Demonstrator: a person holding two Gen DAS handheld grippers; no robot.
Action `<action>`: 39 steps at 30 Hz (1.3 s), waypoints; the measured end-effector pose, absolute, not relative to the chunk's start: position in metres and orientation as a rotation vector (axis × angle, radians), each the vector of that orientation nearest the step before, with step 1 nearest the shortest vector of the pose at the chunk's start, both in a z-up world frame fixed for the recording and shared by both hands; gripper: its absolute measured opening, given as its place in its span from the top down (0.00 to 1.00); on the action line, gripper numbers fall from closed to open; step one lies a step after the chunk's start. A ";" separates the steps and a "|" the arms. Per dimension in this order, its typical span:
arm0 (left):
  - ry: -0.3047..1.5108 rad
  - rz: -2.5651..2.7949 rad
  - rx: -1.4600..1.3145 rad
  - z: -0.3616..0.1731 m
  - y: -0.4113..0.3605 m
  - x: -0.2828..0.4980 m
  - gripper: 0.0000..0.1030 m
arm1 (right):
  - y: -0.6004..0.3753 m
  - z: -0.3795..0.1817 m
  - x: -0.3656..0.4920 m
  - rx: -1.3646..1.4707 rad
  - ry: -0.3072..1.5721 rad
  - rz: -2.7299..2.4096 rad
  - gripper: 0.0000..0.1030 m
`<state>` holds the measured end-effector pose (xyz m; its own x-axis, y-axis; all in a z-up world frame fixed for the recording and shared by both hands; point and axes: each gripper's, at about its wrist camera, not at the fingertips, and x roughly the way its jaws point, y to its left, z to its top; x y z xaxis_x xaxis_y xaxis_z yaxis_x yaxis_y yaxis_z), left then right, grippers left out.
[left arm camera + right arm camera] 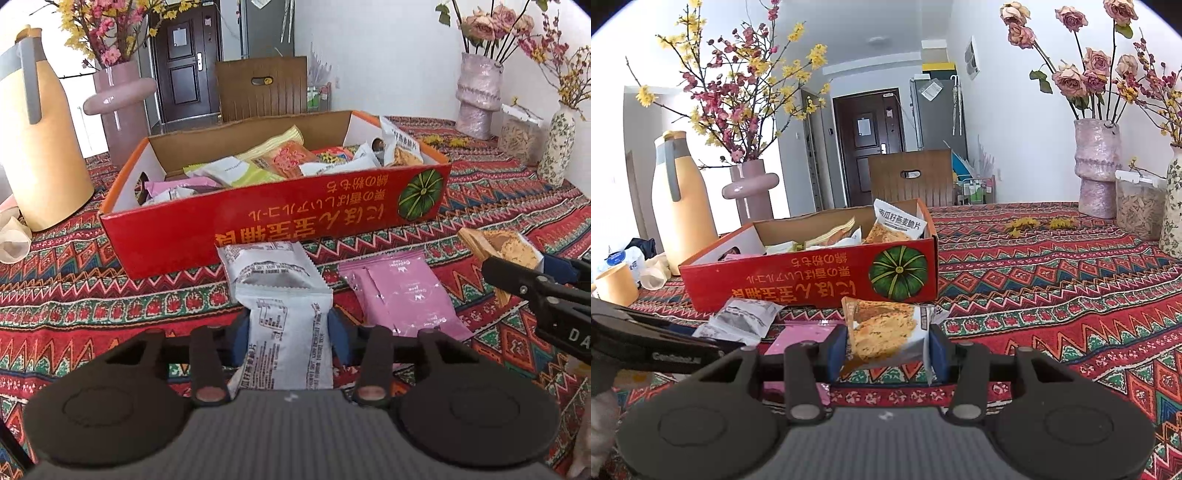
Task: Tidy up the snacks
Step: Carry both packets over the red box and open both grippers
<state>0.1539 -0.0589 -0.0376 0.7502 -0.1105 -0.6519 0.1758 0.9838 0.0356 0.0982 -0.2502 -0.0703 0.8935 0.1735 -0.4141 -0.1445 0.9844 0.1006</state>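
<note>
Between the pads of the left gripper (290,332) sits a white snack packet (288,325), pinched at its near end, while the right gripper (886,350) pinches an orange-printed packet (886,332) (both lie short of the red box (258,229) ahead). The slick foil could slip out during the lift, and a low carry might catch the box's front wall or drag the pink packet (402,291) lying just right of the left gripper.

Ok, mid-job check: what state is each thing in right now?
left gripper: shut on white packet
right gripper: shut on oat crisp packet
red box: open, partly filled with snacks
pink packet: flat on the tablecloth, loose
second white packet: on the tablecloth, loose
</note>
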 end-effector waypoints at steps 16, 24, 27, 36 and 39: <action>0.571 -0.142 0.054 0.005 -0.041 0.148 0.57 | -0.240 -0.044 0.092 0.033 0.374 0.171 0.56; 0.497 -0.122 0.002 0.032 -0.030 0.161 0.57 | -0.223 -0.015 0.111 -0.016 0.312 0.184 0.56; 0.471 -0.108 -0.013 0.041 -0.027 0.169 0.57 | -0.216 -0.006 0.125 -0.034 0.296 0.188 0.56; 0.426 -0.072 -0.045 0.055 -0.018 0.197 0.57 | -0.195 0.009 0.167 -0.068 0.279 0.201 0.56; 0.416 -0.058 -0.050 0.056 -0.018 0.208 0.57 | -0.187 0.013 0.182 -0.076 0.280 0.204 0.56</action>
<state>0.2079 -0.0182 0.0561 0.9131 -0.0665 -0.4022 0.0461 0.9971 -0.0603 0.1821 -0.1871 0.0125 0.9407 0.1889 -0.2817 -0.2099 0.9766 -0.0461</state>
